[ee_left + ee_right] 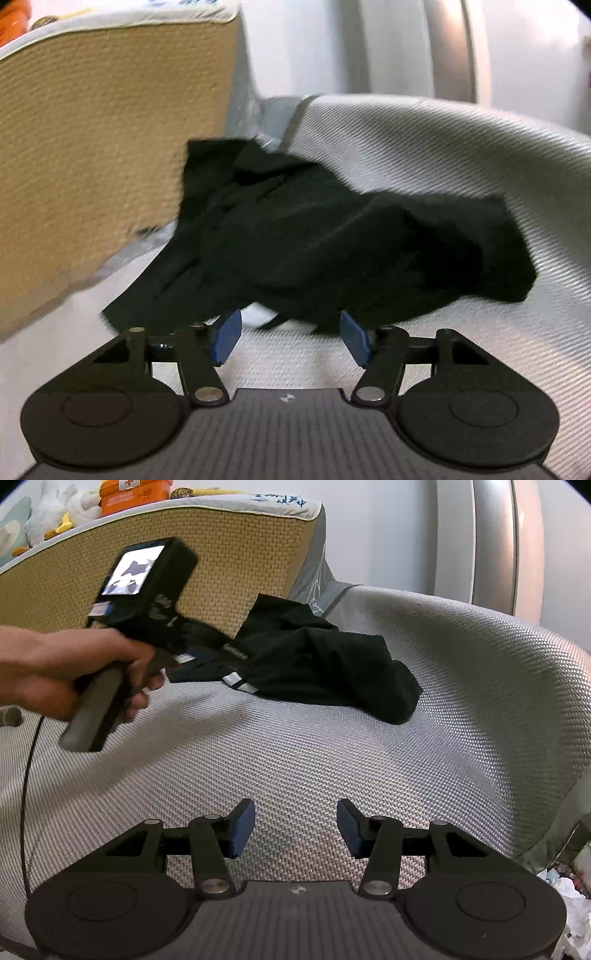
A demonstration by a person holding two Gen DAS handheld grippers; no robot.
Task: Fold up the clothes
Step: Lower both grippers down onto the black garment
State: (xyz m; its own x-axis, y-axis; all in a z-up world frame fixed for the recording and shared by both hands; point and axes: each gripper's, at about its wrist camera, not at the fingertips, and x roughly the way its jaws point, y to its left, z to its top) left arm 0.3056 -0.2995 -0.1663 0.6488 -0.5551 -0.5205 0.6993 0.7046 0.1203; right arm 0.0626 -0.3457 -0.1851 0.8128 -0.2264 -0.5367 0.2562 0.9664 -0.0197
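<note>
A crumpled black garment (pixel 332 236) lies on a grey woven cushion (pixel 443 155), against a tan panel. In the right wrist view the garment (pixel 325 668) shows a white striped band (pixel 240 682) at its near edge. My left gripper (pixel 291 334) is open at the garment's near hem, with the cloth edge and a white patch just beyond its blue pads (pixel 227 338), which do not press on it. A hand (pixel 55 672) holds that gripper's grey handle (pixel 92 716). My right gripper (pixel 295 827) hovers open over bare cushion, well short of the garment, nothing between its fingers.
The tan woven panel (pixel 229 561) stands upright at the back left, with an orange box (pixel 136 494) and plush toys (pixel 55 513) on top. A white wall and silver post (pixel 480 535) rise behind. A black cable (pixel 27 782) runs down the left; crumpled paper (pixel 569 904) lies at lower right.
</note>
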